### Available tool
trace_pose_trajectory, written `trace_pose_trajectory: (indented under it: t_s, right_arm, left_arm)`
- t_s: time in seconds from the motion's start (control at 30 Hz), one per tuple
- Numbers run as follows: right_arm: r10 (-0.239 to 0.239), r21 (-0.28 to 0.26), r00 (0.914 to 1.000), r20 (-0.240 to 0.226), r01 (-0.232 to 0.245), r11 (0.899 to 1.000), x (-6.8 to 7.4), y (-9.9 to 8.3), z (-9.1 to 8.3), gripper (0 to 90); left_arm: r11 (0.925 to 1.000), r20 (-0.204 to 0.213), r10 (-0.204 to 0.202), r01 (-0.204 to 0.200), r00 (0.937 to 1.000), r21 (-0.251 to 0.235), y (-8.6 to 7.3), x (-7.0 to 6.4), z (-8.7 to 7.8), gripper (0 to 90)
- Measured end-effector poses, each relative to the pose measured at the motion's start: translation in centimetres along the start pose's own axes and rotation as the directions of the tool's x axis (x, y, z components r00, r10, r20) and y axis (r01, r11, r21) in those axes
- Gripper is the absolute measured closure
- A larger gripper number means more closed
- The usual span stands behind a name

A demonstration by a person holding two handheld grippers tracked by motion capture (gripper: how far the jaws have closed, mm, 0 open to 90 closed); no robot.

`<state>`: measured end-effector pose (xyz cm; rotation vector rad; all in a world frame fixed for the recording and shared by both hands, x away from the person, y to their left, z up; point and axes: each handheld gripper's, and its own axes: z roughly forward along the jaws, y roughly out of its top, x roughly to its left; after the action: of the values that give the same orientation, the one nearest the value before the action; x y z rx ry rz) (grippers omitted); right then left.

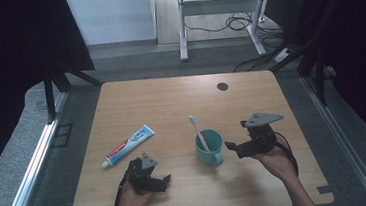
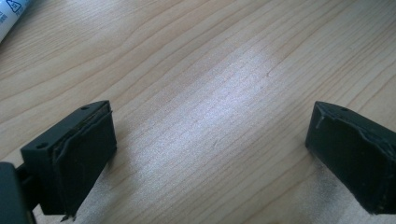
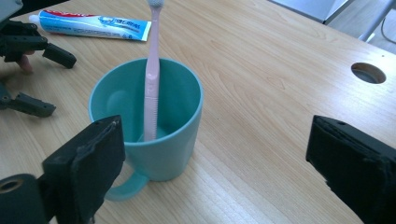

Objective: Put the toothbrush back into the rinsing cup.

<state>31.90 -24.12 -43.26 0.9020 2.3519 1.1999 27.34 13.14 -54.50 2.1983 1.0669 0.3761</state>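
Note:
A teal mug stands on the wooden table, its handle toward the person. A pink toothbrush stands upright in it, bristles up. A white, blue and red toothpaste tube lies to the mug's left; one corner of the tube appears in the left gripper view. My right gripper is open just right of the mug, jaws facing it, not touching. My left gripper is open over bare wood near the front edge, below the tube.
A round dark hole sits in the tabletop at the back right. Beyond the table stand a white desk frame and loose cables on the floor. Dark curtains flank both sides.

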Motion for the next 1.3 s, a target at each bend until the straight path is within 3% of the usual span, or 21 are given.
trace_pose_trajectory:
  t_s: [0.27,0.67,1.3]
  right_arm:
    - [-0.001,0.020,0.9998,0.018,0.000,1.000,0.0,-1.4,-0.2,2.7]
    - [0.051,0.027,0.9981,0.035,-0.052,0.998,-0.5,-4.0,-0.7,2.8]
    - [0.059,0.069,0.9978,0.029,-0.061,0.996,-0.1,-7.8,0.8,2.9]
  left_arm:
    - [1.0000,0.000,0.000,0.000,1.0000,0.000,0.0,0.0,0.0,1.6]
    - [1.0000,0.000,-0.002,0.002,1.0000,0.000,0.0,0.0,0.0,1.6]
    - [1.0000,0.002,-0.002,0.002,1.0000,0.003,0.0,0.0,0.0,1.5]
